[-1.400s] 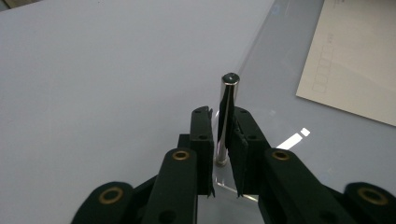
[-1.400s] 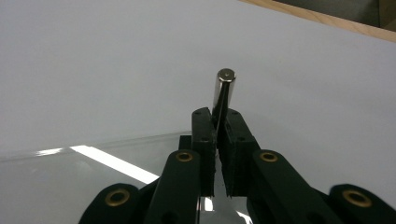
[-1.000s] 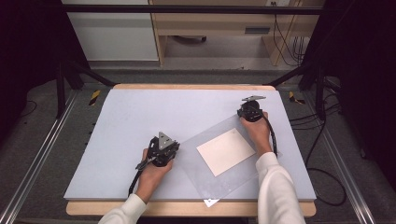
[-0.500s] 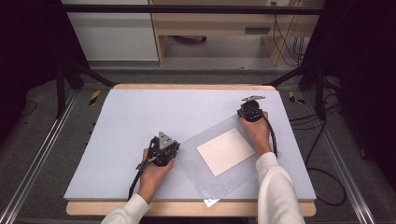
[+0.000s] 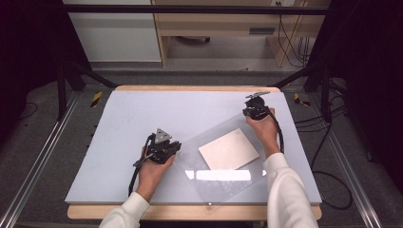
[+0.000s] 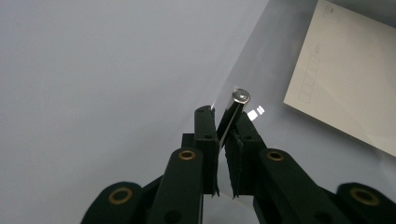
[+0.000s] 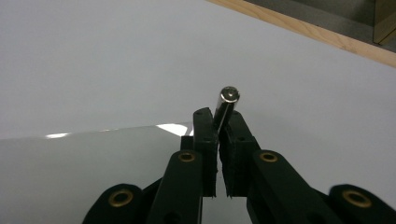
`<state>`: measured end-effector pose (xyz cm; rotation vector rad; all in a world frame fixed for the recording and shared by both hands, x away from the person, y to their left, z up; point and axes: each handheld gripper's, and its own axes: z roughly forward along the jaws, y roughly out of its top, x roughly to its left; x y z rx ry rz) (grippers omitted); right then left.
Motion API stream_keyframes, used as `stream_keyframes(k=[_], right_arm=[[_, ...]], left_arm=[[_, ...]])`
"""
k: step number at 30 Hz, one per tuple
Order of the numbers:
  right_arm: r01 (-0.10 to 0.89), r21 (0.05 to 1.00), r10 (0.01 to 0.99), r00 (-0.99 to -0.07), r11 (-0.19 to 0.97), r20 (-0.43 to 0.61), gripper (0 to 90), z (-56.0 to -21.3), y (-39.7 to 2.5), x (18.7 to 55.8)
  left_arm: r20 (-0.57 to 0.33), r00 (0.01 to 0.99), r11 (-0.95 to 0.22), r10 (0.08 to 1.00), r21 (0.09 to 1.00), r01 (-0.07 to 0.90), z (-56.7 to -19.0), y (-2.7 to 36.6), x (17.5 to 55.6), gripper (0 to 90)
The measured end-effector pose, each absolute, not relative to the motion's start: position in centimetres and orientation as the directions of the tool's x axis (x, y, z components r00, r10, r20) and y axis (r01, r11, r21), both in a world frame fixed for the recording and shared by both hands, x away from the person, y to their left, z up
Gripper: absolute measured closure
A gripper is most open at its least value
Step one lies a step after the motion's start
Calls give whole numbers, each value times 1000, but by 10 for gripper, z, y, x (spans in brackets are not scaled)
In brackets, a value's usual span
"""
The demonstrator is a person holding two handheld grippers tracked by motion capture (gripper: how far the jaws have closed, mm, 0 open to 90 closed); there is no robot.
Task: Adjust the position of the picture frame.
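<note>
Two hand-held grippers pinch a clear plastic sleeve [image 5: 223,161] that lies flat on the pale blue-grey table [image 5: 142,118], turned at an angle to the table edges. A cream sheet [image 5: 229,149] sits inside the sleeve, toward its far right part, also turned. Left gripper [image 5: 164,148] is at the sleeve's left corner, near the middle of the table; the left hand [image 5: 153,172] is behind it, with a white sleeve cuff at the bottom edge. In the left gripper view the gripper [image 6: 227,135] has its jaws nearly together, clamped on the thin clear sleeve edge [image 6: 224,135], and a small metal pin [image 6: 240,97] sticks up between the tips; the sheet [image 6: 345,79] with faint printed boxes lies to the right, apart from the jaws. Right gripper [image 5: 255,108] is at the sleeve's far corner, near the table's far right edge, with the right hand [image 5: 262,129] just behind it and a cable running down along the forearm. In the right gripper view the gripper [image 7: 218,135] is likewise closed on the sleeve edge [image 7: 140,154], which comes in from the left and carries a glare patch; a metal pin [image 7: 229,95] sits between the tips, and the wooden table rim [image 7: 317,30] crosses the top right. A bright light reflection shows on the sleeve's near part in the high view.
</note>
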<state>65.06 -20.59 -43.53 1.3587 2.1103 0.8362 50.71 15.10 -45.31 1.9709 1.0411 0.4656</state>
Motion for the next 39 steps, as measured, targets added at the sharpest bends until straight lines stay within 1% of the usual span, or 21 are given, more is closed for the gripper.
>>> stream_keyframes(k=[2, 4, 5, 10, 17, 20, 24, 30, 39], right_arm=[[623, 709, 916, -392, 332, -85, 860, -422, -201, 644], [622, 706, 914, -394, 339, -92, 860, -413, -197, 639], [622, 706, 914, -394, 339, -92, 860, -413, -197, 639], [616, 702, 909, -401, 357, -110, 860, -391, -184, 620], [606, 709, 906, -410, 360, -109, 860, -378, -171, 601], [603, 716, 907, -408, 351, -101, 860, -375, -167, 592], [605, 721, 913, -398, 336, -92, 860, -374, -163, 577], [626, 713, 922, -381, 315, -72, 860, -384, -159, 559], [651, 694, 929, -362, 309, -74, 860, -398, -155, 559]], left_arm=[[-62, 579, -298, 813, 810, 505, -447, 156, 508, 820], [-46, 576, -306, 816, 811, 498, -440, 162, 509, 817], [-41, 583, -314, 811, 811, 494, -436, 165, 509, 817], [-22, 602, -346, 798, 801, 488, -419, 183, 511, 818], [-11, 647, -396, 762, 783, 479, -394, 209, 512, 816], [8, 666, -422, 746, 780, 463, -385, 217, 512, 816], [34, 697, -474, 717, 756, 451, -379, 223, 513, 817], [11, 701, -481, 713, 735, 478, -384, 232, 525, 823], [-13, 717, -501, 697, 706, 501, -394, 236, 562, 822]])
